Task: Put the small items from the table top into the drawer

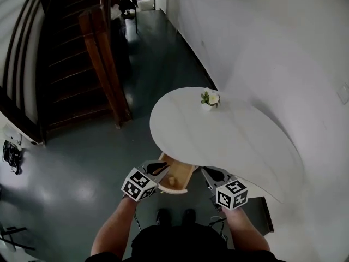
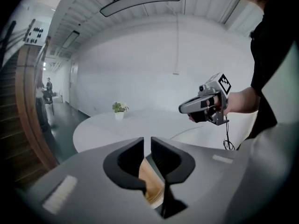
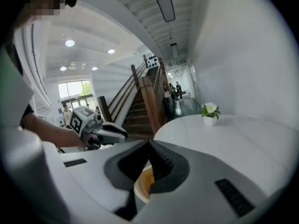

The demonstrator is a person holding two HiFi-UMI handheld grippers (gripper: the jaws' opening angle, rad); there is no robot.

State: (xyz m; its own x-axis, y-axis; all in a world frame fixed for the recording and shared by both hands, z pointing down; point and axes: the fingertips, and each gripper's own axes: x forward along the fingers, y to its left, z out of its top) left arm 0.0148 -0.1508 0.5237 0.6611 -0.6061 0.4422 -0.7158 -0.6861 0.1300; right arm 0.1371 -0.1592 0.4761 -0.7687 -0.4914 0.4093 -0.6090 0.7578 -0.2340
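Note:
The white round table (image 1: 229,141) bears only a small potted flower (image 1: 210,99) near its far edge. Under the table's near edge a wooden drawer (image 1: 182,174) stands pulled out, with a small pale item (image 1: 171,180) inside. My left gripper (image 1: 159,169) hovers at the drawer's left side and my right gripper (image 1: 210,173) at its right, both above it. In the left gripper view the jaws (image 2: 147,148) stand a narrow gap apart with nothing between them, the drawer's wood (image 2: 152,183) below. The right gripper's tips (image 3: 149,146) meet, empty, over the drawer (image 3: 142,185).
A wooden staircase (image 1: 103,59) rises at the left over a dark glossy floor (image 1: 82,168). A white wall (image 1: 272,48) runs along the table's right side. The person's shoes (image 1: 174,216) stand just before the drawer. People are far off down the corridor (image 3: 175,91).

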